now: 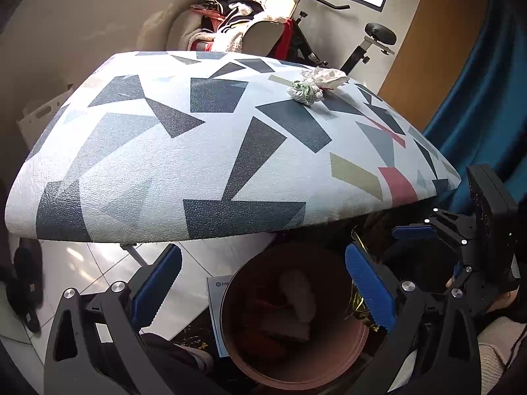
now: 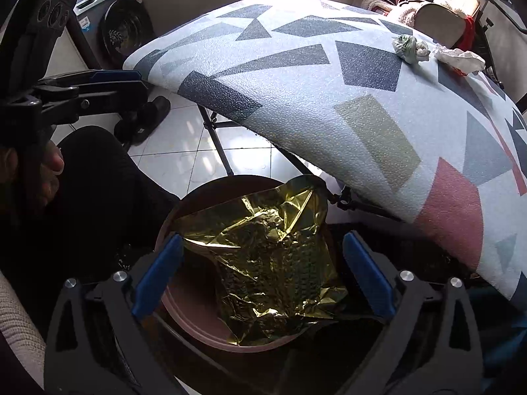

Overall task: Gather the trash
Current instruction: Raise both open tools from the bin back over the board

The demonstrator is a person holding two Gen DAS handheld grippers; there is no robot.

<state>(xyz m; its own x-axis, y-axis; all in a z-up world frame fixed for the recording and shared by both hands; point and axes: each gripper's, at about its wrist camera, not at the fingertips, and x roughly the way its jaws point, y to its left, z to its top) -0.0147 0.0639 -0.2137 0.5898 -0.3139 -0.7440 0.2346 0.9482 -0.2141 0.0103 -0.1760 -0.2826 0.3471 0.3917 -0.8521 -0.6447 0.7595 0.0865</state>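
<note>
A round brown bin (image 1: 346,358) stands on the floor under the near edge of the patterned table (image 1: 184,151); it holds white and reddish trash. My left gripper (image 1: 263,289) is open and empty above the bin. My right gripper (image 2: 263,276) is open over the bin (image 2: 194,316), with a crumpled gold foil wrapper (image 2: 270,263) lying loose between its fingers on the bin's rim. The right gripper shows in the left wrist view (image 1: 428,230); gold foil (image 1: 357,299) peeks beside it. Two crumpled tissues, one green-white (image 1: 304,92) and one white (image 1: 326,77), lie on the table's far right, also in the right wrist view (image 2: 410,47).
A chair piled with clothes (image 1: 237,23) and an exercise bike (image 1: 372,42) stand behind the table. A blue curtain (image 1: 487,98) hangs at right. A washing machine (image 2: 122,29) and dark shoes (image 2: 145,118) are at left. The table's metal legs (image 2: 217,144) stand near the bin.
</note>
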